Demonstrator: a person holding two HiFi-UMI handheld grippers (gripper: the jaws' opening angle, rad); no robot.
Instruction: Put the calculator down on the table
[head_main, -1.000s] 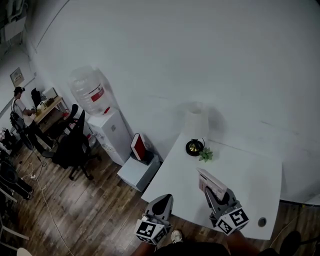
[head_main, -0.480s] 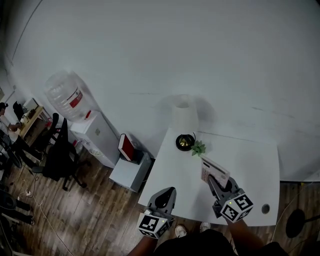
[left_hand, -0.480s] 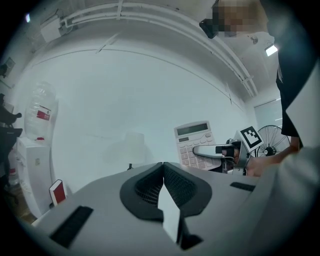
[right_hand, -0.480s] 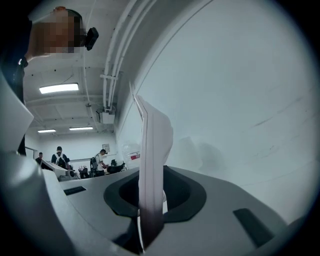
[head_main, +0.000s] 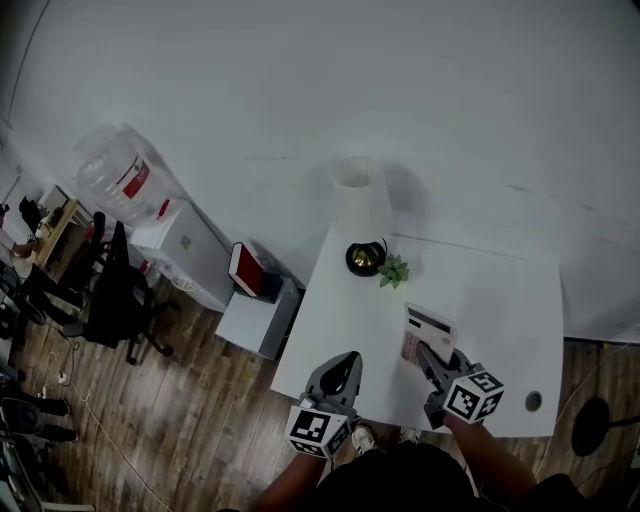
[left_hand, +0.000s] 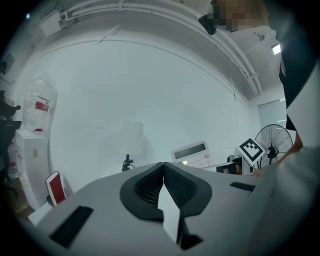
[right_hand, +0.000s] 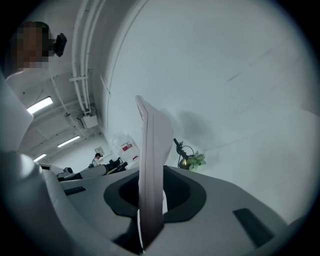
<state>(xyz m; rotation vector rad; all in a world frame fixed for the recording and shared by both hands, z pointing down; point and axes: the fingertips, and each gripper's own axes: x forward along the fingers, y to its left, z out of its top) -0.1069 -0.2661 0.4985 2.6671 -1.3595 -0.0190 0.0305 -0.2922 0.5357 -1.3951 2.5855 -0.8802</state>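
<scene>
while right gripper (head_main: 427, 354) clamps one calculator (head_main: 428, 328) edge-on over one white table (head_main: 495, 300), left gripper (head_main: 349, 360) jaws meet, empty; one lamp (head_main: 358, 195), one plant (head_main: 393, 270).

Calc (head_main: 428, 328) x1, grippers (head_main: 345, 362) (head_main: 430, 355) x2, lamp (head_main: 360, 200) x1, plant (head_main: 393, 270) x1, table (head_main: 500, 310) x1.

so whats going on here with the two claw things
A person stands at a white table with a claw in each hand. The right claw is shut on a calculator, gripping its near edge and holding it tilted low over the table; it does not look set down yet. The left claw is shut and empty, near the table's front left corner. A lamp and a small plant stand at the far side.
</scene>
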